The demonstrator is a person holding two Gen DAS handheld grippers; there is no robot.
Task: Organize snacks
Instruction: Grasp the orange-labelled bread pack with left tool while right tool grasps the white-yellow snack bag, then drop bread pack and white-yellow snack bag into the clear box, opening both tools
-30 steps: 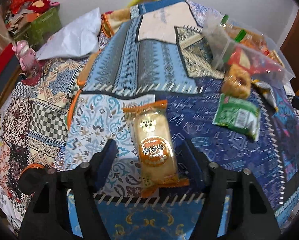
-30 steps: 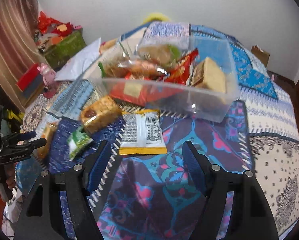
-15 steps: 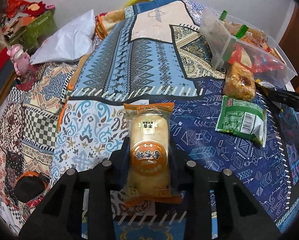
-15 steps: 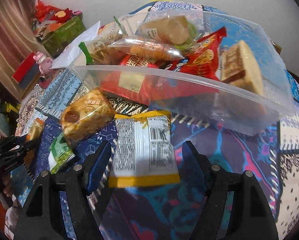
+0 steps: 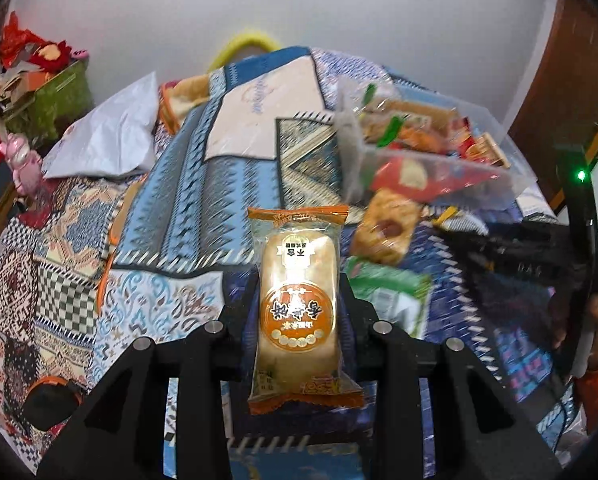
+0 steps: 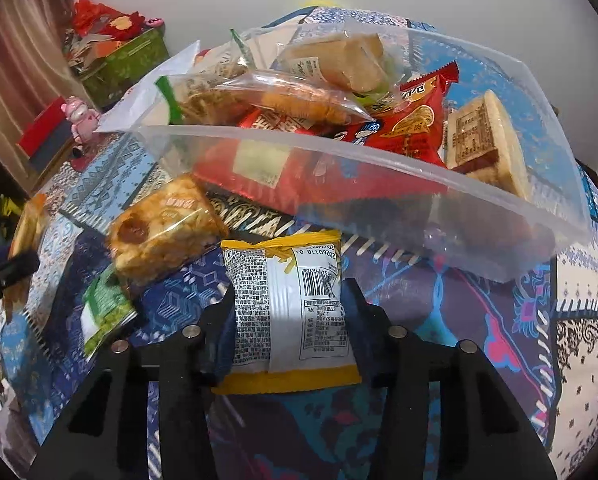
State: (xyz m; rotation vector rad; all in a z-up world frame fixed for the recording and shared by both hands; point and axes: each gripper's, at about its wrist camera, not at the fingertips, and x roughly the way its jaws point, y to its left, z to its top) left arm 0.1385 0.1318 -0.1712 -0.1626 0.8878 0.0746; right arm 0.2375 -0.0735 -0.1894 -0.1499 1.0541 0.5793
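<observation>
1. The clear plastic bin [image 6: 439, 216] fills the upper half of the right wrist view, its near wall just beyond the right tool [image 6: 289, 316]; bare quilt lies at 4 o'clock of that tool.
2. In the left wrist view, open bedspread [image 5: 203, 184] stretches toward 11 o'clock up to a white pillow [image 5: 107, 140] and a white wall.
3. The surface is a patterned patchwork bed; a green box [image 6: 123, 64] stands at the far left.
4. The left tool [image 5: 297, 304] is closed narrow on an orange-ended bread packet [image 5: 299, 300], clamped at its middle.
5. The right tool's jaws have just been closing and now pinch a yellow-edged snack packet [image 6: 287, 308] from both sides.
6. A caramel-topped pastry [image 6: 163, 232] lies at 10 o'clock of the right tool, a green packet [image 6: 107, 308] at 9 o'clock.
</observation>
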